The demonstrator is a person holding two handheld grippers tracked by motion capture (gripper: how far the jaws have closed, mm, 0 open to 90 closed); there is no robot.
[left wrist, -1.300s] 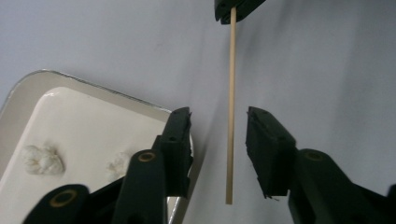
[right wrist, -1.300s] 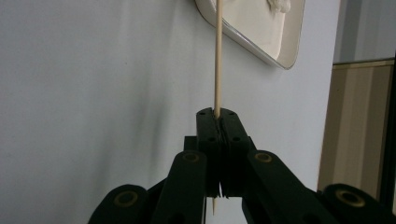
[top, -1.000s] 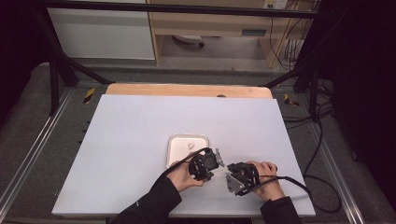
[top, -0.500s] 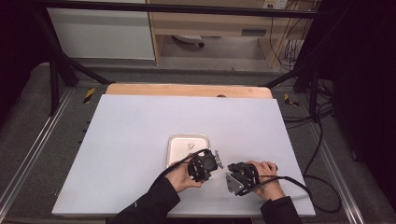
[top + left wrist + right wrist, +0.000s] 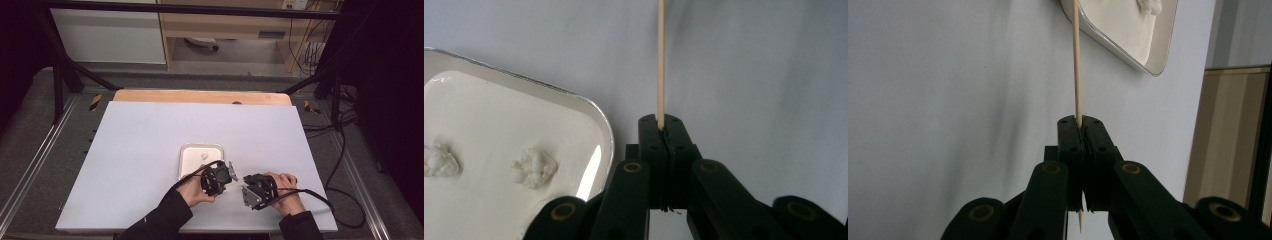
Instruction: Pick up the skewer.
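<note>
Dark room, pale blue table with a white tray near its front, and both the left gripper and right gripper have fingers pinching a thin wooden skewer beside it.

Skewer: upper end cut off at 12 o'clock edge in left gripper view; lower part hidden between the closed jaws
Tray: cut off at 9 o'clock edge in left gripper view
White lumps: too small in high view to tell what they are
Forearms: cut off at 6 o'clock edge in high view
</note>
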